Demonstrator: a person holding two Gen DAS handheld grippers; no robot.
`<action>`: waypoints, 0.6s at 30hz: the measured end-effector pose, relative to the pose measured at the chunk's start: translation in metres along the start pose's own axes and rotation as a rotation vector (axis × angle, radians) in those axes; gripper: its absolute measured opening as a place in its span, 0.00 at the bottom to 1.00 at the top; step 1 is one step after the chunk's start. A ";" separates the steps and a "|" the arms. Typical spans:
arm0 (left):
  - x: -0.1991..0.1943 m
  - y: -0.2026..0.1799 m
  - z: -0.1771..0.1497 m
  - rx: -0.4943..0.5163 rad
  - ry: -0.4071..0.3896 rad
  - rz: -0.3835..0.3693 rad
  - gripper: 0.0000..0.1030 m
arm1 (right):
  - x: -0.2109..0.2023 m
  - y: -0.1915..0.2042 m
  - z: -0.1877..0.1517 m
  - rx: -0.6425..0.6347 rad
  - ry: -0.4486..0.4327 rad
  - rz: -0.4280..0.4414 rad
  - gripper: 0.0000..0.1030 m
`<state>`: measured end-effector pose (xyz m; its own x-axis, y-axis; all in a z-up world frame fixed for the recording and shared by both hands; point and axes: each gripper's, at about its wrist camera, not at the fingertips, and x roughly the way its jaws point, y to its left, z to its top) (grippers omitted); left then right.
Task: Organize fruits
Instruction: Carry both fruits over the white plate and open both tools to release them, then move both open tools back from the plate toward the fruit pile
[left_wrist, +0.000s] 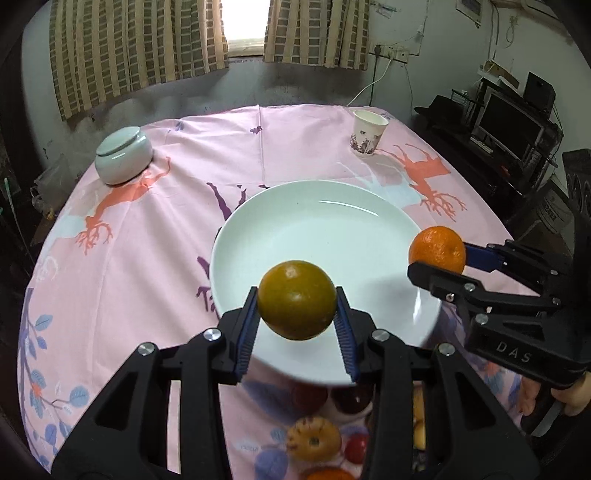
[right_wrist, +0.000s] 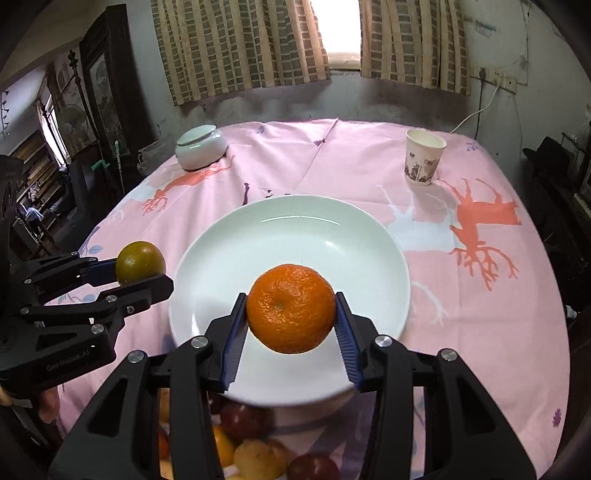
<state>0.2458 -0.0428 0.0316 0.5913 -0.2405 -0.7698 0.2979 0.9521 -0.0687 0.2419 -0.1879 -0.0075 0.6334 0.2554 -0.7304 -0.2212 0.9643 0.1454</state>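
My left gripper (left_wrist: 297, 312) clamps a greenish-brown orange (left_wrist: 296, 300) over the white plate's (left_wrist: 332, 229) near rim; my right gripper (right_wrist: 291, 314) squeezes a bright orange (right_wrist: 291, 308) above it; beyond, paper cup (left_wrist: 367, 133), lidded jar (left_wrist: 123, 155).

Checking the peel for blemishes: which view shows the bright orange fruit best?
The right wrist view: the orange fruit sits central, large, peel texture clear, between the right tongs. The left wrist view shows it small, at the edge, partly hidden.
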 end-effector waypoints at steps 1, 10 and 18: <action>0.016 0.003 0.009 -0.014 0.015 -0.001 0.38 | 0.014 -0.006 0.006 0.012 0.025 0.009 0.45; 0.103 0.024 0.038 -0.092 0.138 -0.017 0.39 | 0.093 -0.031 0.027 0.055 0.156 -0.007 0.45; 0.085 0.031 0.046 -0.146 0.087 -0.040 0.66 | 0.067 -0.026 0.037 0.013 0.071 -0.080 0.69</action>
<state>0.3399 -0.0423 -0.0071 0.5123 -0.2675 -0.8160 0.2041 0.9609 -0.1869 0.3171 -0.1937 -0.0355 0.5943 0.1719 -0.7857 -0.1615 0.9825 0.0928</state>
